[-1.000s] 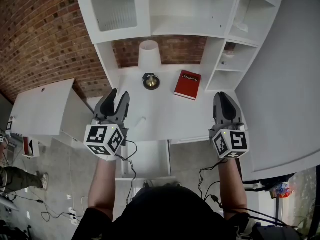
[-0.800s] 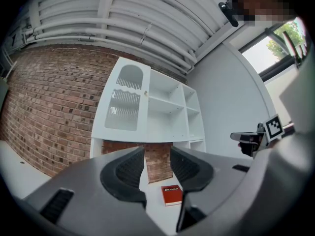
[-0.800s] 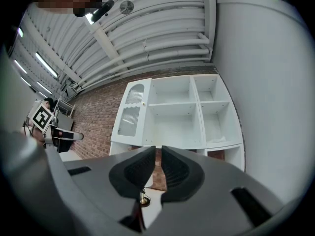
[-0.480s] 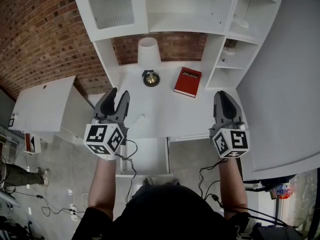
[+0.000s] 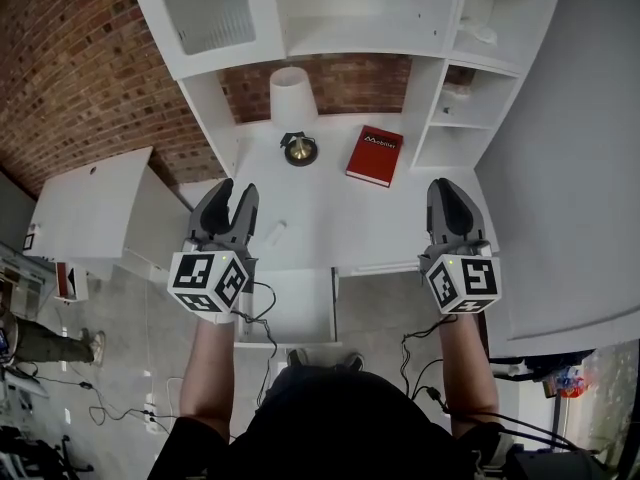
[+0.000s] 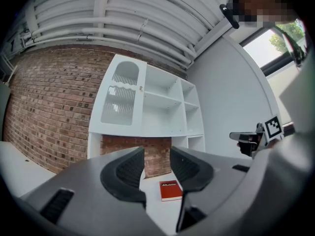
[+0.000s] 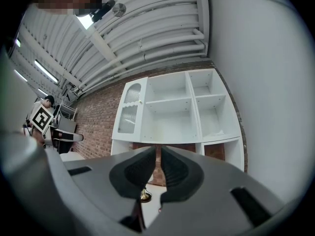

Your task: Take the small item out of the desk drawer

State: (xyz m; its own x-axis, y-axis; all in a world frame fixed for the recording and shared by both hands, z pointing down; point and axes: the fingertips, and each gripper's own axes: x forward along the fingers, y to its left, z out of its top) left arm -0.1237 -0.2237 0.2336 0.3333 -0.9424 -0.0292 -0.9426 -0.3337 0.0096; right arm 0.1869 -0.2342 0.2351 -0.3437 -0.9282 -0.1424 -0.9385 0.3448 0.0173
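The white desk (image 5: 340,223) has its middle drawer (image 5: 295,308) pulled out toward me; the part of its white inside that shows holds nothing I can see. A small white cylinder (image 5: 276,233) lies on the desktop near the front edge. My left gripper (image 5: 228,190) hovers over the desk's front left, just left of the cylinder, open and empty (image 6: 157,161). My right gripper (image 5: 450,190) hangs over the desk's front right, its pads drawn together to a thin slit with nothing between them (image 7: 158,163).
A red book (image 5: 374,155) and a lamp with a white shade (image 5: 292,98) and a brass base (image 5: 299,148) sit at the back of the desk. A white hutch (image 5: 370,8) rises behind. A white side table (image 5: 90,208) stands left, a white wall panel (image 5: 570,168) right.
Both grippers and my head have drawn back a little from the desk, so the desk sits higher in the head view and more of the open drawer shows.
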